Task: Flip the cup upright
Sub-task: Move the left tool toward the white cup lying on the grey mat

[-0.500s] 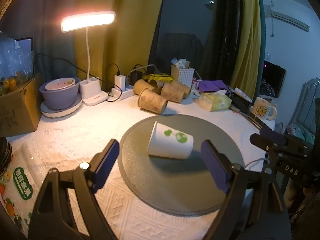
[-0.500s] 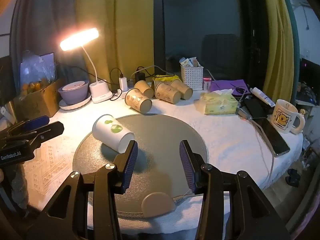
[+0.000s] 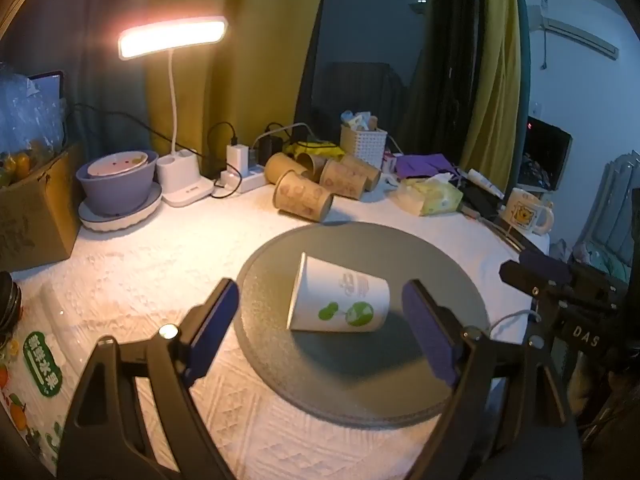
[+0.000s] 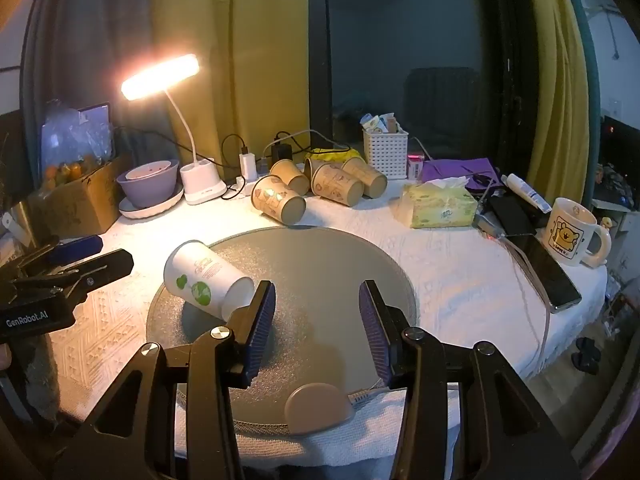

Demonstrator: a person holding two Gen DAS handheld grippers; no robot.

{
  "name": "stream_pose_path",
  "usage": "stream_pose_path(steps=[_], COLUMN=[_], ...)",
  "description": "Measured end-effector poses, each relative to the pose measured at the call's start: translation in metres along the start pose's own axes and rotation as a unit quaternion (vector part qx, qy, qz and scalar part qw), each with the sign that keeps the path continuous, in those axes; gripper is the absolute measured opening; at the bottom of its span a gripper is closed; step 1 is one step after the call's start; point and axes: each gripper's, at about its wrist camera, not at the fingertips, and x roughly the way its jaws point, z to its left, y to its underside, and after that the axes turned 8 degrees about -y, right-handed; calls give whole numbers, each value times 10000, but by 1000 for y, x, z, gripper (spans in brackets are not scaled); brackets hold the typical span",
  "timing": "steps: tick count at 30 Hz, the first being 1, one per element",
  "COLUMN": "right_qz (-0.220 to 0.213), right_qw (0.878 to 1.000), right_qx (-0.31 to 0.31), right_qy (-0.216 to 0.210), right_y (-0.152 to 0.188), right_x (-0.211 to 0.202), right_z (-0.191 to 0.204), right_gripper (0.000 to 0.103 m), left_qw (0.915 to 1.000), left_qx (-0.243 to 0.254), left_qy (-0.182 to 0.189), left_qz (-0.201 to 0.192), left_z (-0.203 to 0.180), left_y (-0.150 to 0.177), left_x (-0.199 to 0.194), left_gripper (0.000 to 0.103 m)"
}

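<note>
A white paper cup [image 3: 340,300] with green print lies on its side on the round grey mat [image 3: 420,360]. In the left wrist view its rim points left and its base right. My left gripper [image 3: 320,328] is open, its fingers either side of the cup and a little nearer the camera. In the right wrist view the cup [image 4: 206,280] lies at the mat's [image 4: 320,280] left part, its base toward the camera. My right gripper [image 4: 318,320] is open and empty over the mat, its left finger [image 4: 260,320] just in front of the cup's base.
Several brown paper cups [image 4: 280,200] lie on their sides behind the mat. A lit desk lamp [image 3: 172,36], a purple bowl on a plate [image 3: 116,188], a cardboard box [image 3: 32,216], a tissue pack [image 4: 440,204], a white basket [image 4: 384,152], a phone [image 4: 548,268] and a yellow mug [image 4: 572,232] ring the table.
The cup has rolled on the mat, so its green print faces lower and grey text shows on top. My left gripper has moved slightly closer around it. The right gripper has hardly moved.
</note>
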Motion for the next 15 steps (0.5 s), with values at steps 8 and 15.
stream_pose_path(steps=[8, 15], right_qz=[4, 6], right_qw=[10000, 10000], right_qx=[-2, -1], right_qy=[1, -5], right_y=[1, 0], right_x=[1, 2], right_z=[0, -1], right_gripper=[46, 46], left_qw=[10000, 10000], left_qx=[24, 27], left_qy=[-5, -9], left_qz=[40, 33], left_z=[-1, -1], left_y=[4, 4], left_x=[3, 3], left_gripper=[85, 85])
